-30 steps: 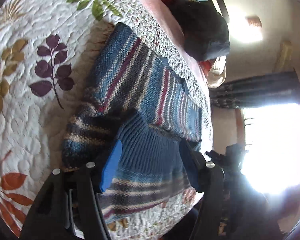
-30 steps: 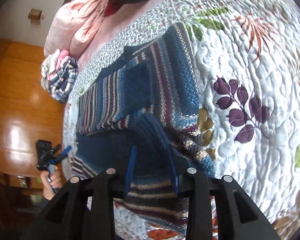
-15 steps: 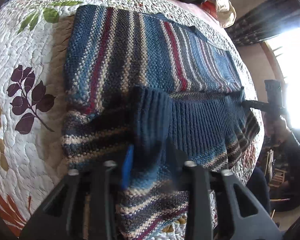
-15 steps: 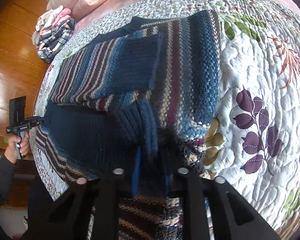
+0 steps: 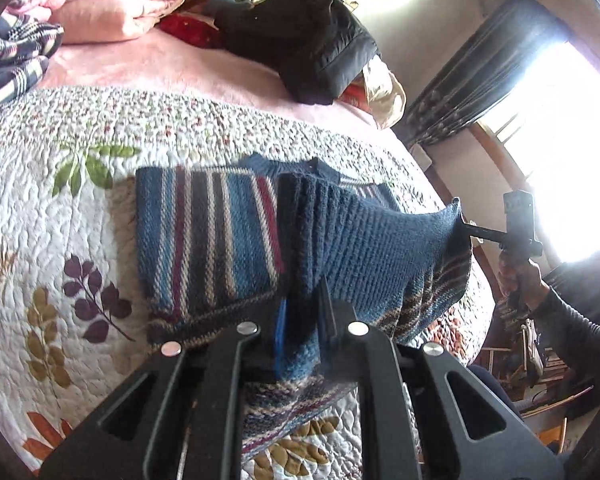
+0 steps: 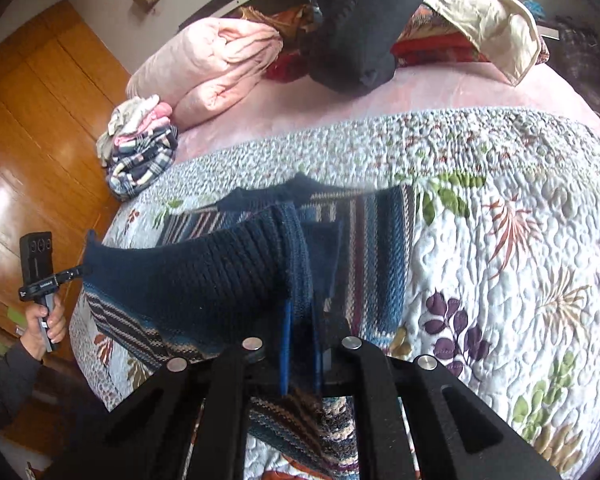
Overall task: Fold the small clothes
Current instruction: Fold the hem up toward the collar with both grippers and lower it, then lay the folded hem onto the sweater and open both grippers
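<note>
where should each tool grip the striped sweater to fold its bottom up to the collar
Grip the navy ribbed hem, one corner per tool, coming from the near edge of the quilt. That band on the striped sweater is thick and straight. The left tool and right tool already pinch it there.

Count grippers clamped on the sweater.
2. Left gripper pinches the sweater's dark ribbed hem at one end, right gripper at the other; the hem hangs lifted between them above the quilt.

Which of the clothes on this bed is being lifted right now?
The blue striped knitted sweater on the quilt; both pairs of fingers pinch its dark ribbed hem, while the checked pile and black jacket lie untouched.
</note>
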The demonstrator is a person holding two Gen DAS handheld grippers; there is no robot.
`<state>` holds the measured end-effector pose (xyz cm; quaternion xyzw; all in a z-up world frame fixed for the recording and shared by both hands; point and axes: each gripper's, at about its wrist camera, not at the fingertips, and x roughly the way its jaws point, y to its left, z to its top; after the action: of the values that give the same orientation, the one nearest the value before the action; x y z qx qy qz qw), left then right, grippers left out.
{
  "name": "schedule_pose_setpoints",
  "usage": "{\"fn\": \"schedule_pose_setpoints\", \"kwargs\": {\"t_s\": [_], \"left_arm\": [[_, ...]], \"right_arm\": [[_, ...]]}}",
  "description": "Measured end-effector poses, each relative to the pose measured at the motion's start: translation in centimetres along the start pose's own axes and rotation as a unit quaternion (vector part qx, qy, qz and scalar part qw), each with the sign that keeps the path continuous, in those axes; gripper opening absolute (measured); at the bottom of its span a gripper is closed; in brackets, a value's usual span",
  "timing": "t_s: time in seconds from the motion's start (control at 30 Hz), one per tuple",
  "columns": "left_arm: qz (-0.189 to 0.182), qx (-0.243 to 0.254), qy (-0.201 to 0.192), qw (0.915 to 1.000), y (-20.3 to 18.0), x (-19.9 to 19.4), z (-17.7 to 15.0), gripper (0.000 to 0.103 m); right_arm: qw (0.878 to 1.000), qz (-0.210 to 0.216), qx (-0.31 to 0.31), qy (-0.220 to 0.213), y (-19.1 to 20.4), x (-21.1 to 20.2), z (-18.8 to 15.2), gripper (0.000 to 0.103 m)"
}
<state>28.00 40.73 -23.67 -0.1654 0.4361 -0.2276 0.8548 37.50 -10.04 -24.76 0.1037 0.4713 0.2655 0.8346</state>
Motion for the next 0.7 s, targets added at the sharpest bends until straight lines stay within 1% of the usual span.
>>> {"fn": "schedule_pose_setpoints", "kwargs": {"t_s": [0.13, 0.27, 0.37, 0.57, 0.7], "left_arm": [[0.014, 0.006, 0.007, 0.9998, 0.8, 2.1, 4.8, 0.011], [0.026, -0.008, 0.015, 0.9995, 2.7, 4.3, 9.5, 0.011], [0.037, -0.02, 0.022, 0.9989, 4.3, 6.1, 12.4, 0.01], [0.061, -0.047, 0.044, 0.9961, 7.6, 9.7, 15.8, 0.01], [0.074, -0.079, 0.071, 0.9916, 10.2, 12.7, 16.5, 0.01]], "right_arm": [[1.0, -0.013, 0.008, -0.008, -0.4, 2.0, 4.2, 0.008], [0.999, -0.03, 0.028, -0.009, -2.1, 4.6, 8.3, 0.008], [0.999, -0.04, 0.036, -0.006, -2.8, 6.6, 10.4, 0.008], [0.997, -0.06, 0.041, 0.003, -3.7, 10.5, 13.6, 0.008], [0.996, -0.065, 0.06, 0.021, -5.1, 13.4, 14.2, 0.008]]}}
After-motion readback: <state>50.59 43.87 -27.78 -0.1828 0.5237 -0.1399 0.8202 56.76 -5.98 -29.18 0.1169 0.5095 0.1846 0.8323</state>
